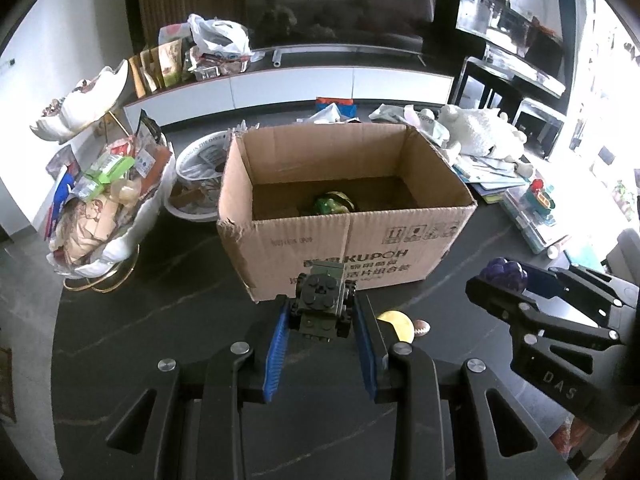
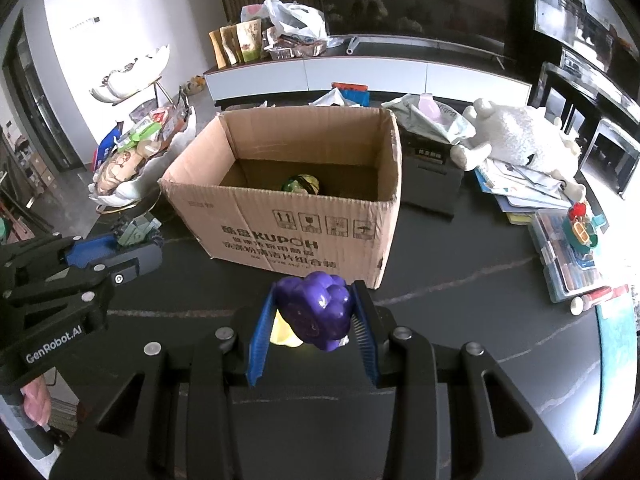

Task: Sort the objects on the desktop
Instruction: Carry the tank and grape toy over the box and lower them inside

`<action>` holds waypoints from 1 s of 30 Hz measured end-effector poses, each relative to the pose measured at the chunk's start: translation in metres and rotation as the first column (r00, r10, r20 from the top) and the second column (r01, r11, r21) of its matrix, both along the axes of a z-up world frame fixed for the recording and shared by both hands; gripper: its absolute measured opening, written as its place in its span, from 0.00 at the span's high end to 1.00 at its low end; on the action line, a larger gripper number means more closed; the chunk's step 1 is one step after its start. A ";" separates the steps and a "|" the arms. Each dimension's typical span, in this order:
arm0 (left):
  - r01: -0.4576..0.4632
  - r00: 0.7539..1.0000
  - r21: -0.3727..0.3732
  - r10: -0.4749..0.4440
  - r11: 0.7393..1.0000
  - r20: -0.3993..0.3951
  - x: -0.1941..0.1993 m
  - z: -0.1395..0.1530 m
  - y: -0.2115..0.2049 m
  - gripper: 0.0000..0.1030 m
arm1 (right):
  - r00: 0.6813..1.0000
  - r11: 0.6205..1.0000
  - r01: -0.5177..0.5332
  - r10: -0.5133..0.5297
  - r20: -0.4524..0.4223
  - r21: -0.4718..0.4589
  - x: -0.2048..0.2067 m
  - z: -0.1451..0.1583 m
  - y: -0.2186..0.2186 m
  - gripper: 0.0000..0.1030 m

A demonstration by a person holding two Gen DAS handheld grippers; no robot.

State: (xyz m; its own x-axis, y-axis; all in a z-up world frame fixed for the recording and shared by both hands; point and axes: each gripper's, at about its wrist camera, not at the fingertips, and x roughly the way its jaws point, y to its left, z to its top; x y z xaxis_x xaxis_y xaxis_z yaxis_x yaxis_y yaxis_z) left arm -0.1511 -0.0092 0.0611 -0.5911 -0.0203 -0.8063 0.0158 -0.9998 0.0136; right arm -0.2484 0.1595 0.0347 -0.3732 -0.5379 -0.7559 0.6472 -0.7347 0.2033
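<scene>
An open cardboard box (image 1: pixel 344 236) (image 2: pixel 288 224) stands on the dark table with a green round toy (image 1: pixel 330 204) (image 2: pixel 300 185) lying inside. My left gripper (image 1: pixel 322 300) is shut on a dark green brick-built toy vehicle (image 1: pixel 322 304), held just in front of the box's near wall. In the right wrist view that vehicle (image 2: pixel 134 232) shows at the left. My right gripper (image 2: pixel 314 308) is shut on a purple toy grape bunch (image 2: pixel 316 312), in front of the box's right corner. In the left wrist view the grapes (image 1: pixel 505 273) show at the right.
A yellow disc (image 1: pixel 396 322) and a tiny toy football (image 1: pixel 421 327) lie on the table near the box. A white shell-shaped snack stand (image 1: pixel 116 216) and a white bowl (image 1: pixel 196 178) are left of the box. A white plush (image 2: pixel 520 136), books and a crayon case (image 2: pixel 568 256) are right.
</scene>
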 end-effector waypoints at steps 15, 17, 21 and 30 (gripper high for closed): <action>0.011 1.000 0.019 -0.011 1.000 -0.004 -0.036 0.015 -0.007 0.72 | 1.000 1.000 -0.004 0.004 -0.027 0.005 -0.033 0.020 -0.024 0.66; 0.012 1.000 0.025 -0.012 1.000 -0.003 -0.042 0.016 -0.008 0.72 | 1.000 1.000 -0.008 0.008 -0.028 0.007 -0.037 0.021 -0.028 0.66; 0.013 1.000 0.030 -0.013 0.999 -0.002 -0.052 0.017 -0.011 0.72 | 1.000 1.000 -0.010 0.010 -0.028 0.008 -0.045 0.022 -0.035 0.66; 0.013 1.000 0.021 -0.014 1.000 0.015 -0.072 0.013 -0.015 0.72 | 0.999 1.000 -0.015 0.015 -0.030 0.008 -0.062 0.023 -0.049 0.66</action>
State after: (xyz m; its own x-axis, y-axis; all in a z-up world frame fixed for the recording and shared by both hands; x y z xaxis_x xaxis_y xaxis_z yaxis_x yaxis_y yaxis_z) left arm -0.2226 -0.0247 0.0745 -0.5792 0.0043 -0.8152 0.0021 -1.0000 -0.0068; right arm -0.3100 0.1104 0.0576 -0.3878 -0.5376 -0.7487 0.6637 -0.7265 0.1779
